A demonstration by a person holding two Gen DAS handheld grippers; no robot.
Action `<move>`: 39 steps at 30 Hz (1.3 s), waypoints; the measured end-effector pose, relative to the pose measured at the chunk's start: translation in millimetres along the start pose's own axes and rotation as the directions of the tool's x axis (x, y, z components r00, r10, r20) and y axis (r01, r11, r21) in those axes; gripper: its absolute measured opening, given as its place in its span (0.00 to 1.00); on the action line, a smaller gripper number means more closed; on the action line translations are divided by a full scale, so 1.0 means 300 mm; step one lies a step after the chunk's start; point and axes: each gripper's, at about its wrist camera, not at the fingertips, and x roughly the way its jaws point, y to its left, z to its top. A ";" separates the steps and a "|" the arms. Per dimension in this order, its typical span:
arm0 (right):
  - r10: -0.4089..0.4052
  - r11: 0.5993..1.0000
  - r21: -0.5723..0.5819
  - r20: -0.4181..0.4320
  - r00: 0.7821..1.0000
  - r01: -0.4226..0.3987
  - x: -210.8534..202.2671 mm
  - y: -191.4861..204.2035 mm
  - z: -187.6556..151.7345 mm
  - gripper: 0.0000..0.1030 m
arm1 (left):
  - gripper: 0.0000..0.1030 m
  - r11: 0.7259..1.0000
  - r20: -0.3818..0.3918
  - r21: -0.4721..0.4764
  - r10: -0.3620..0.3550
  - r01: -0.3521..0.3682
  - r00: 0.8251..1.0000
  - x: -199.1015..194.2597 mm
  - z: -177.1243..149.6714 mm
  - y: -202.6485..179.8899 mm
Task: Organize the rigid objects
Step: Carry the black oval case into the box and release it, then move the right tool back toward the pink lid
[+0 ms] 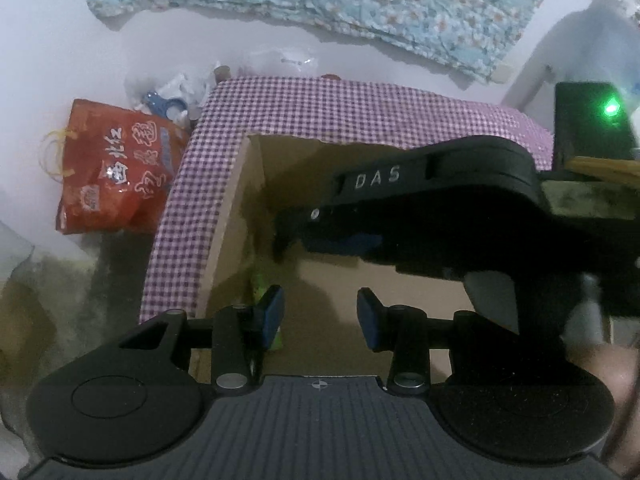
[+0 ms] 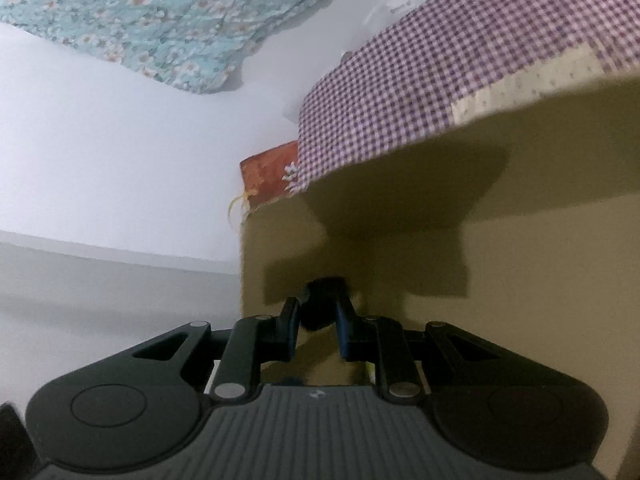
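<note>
Starting at the left of the left wrist view, we see a crinkled red foil bag [image 1: 116, 164] with a yellow cord handle lying on the pale floor, just beside the left wall of the cardboard box [image 1: 236, 208]. A heap of small white and blue clutter [image 1: 168, 96] sits behind the bag, off the box's far left corner; it is too small for us to sort.

The box is stiff brown board, open at the top, with a soft purple gingham cloth [image 1: 360, 108] draped over its far and left rims. We judge the sorting only partly done: little can be made out inside the box beyond something green [image 1: 260, 288] against the left wall, and loose items remain outside it.

Our left gripper [image 1: 320, 314] hangs over the box's near edge, its blue pads parted with nothing between them. Further right, our right gripper [image 1: 296, 232] reaches down into the box from the right edge, matte black plastic with raised lettering.

In the right wrist view, that right gripper [image 2: 320, 312] is clamped on a small dark rounded object [image 2: 320, 304], seemingly hard and matte, held close to the box's inner wall [image 2: 520, 280]. We think the release into the box is what remains for this piece. A floral blue-green fabric [image 2: 140, 20], thin and rumpled, hangs behind everything.
</note>
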 end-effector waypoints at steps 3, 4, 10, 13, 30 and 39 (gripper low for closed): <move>0.010 1.000 0.024 0.019 1.000 -0.011 0.003 -0.012 0.018 0.22 | 0.39 1.000 0.004 -0.021 -0.017 0.018 1.000 -0.015 -0.003 0.011; 0.012 0.999 0.031 0.023 1.000 -0.012 0.000 -0.013 0.024 0.22 | 0.39 1.000 0.008 -0.021 -0.019 0.019 1.000 -0.022 -0.004 0.011; 0.046 0.998 0.040 0.031 0.998 -0.048 -0.086 -0.004 0.014 0.22 | 0.39 0.997 0.053 -0.021 -0.069 0.070 0.996 -0.119 -0.026 0.003; 0.080 0.996 0.021 0.037 0.996 -0.081 -0.162 0.018 -0.017 0.23 | 0.40 0.993 0.085 -0.025 -0.109 0.111 0.990 -0.197 -0.053 0.004; 0.212 0.972 -0.145 0.224 0.951 -0.183 -0.818 0.012 -0.464 0.40 | 0.61 0.970 0.171 0.035 -0.241 0.239 0.955 -0.507 -0.396 0.036; -0.017 0.993 -0.109 0.203 0.979 0.040 -0.721 -0.139 -0.724 0.41 | 0.61 0.982 0.035 0.041 -0.184 0.182 0.982 -0.321 -0.609 0.034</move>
